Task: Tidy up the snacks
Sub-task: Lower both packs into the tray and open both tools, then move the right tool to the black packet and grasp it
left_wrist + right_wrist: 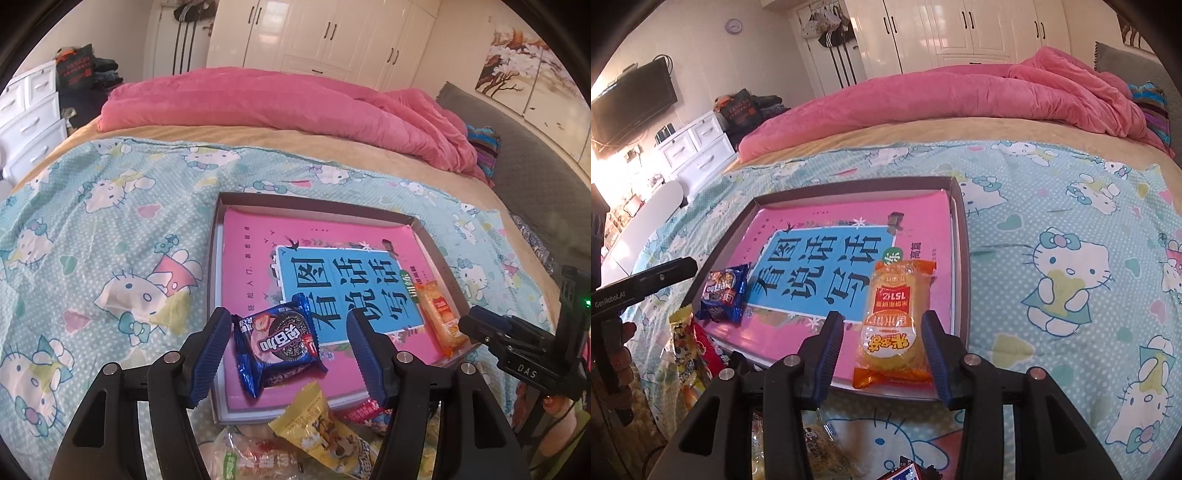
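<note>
A shallow box [436, 254] on the bed [110, 206] holds a pink book [258, 251]. On the book lie a blue cookie pack [277, 343] near the box's front-left corner and an orange cracker pack [895, 325] by the right wall. The left tongs [288, 354] stand released around the cookie pack; the right tongs [882, 347] stand released around the cracker pack. More snacks [325, 432] sit just outside the front rim. Bare bedspread lies to both sides.

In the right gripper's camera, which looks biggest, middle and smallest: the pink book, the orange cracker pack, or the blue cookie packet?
1. Pink book with the blue title panel, biggest.
2. Orange rice cracker pack.
3. Blue cookie packet, smallest.
The orange pack lies nearer the camera, so the last two could really be closer in size.
</note>
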Action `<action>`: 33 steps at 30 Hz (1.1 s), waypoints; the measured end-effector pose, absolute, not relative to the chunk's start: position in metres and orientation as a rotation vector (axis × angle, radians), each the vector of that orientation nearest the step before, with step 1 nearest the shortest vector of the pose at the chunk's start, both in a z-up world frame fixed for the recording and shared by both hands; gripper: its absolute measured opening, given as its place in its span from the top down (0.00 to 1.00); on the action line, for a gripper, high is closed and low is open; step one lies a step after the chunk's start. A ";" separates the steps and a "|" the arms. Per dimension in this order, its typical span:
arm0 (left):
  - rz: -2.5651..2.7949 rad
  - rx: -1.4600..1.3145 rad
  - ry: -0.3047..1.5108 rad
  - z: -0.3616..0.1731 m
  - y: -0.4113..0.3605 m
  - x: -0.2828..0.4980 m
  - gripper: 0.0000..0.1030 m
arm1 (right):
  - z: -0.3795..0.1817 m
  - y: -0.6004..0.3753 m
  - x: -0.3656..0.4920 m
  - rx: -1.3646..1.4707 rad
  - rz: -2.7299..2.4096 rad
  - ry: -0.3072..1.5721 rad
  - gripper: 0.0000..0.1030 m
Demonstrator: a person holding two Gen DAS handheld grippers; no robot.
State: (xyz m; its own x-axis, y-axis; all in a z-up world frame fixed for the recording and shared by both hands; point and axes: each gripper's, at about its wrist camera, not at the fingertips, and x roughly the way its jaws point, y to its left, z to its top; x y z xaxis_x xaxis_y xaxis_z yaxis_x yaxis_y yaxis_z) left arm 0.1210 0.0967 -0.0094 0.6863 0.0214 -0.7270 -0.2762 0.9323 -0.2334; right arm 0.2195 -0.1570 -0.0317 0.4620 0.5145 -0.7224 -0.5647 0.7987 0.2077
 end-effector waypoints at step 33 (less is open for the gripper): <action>0.146 -0.374 0.829 -0.006 0.083 0.098 0.22 | -0.009 -0.141 0.184 -0.129 0.773 0.789 0.37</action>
State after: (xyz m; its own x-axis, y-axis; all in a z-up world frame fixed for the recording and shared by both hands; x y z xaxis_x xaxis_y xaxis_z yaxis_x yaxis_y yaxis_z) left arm 0.0981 0.0832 -0.0057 0.6700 -0.0183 -0.7422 -0.2704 0.9250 -0.2669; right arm 0.1840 -0.1411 -0.0093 0.4500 0.5772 -0.6814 -0.6692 0.7232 0.1706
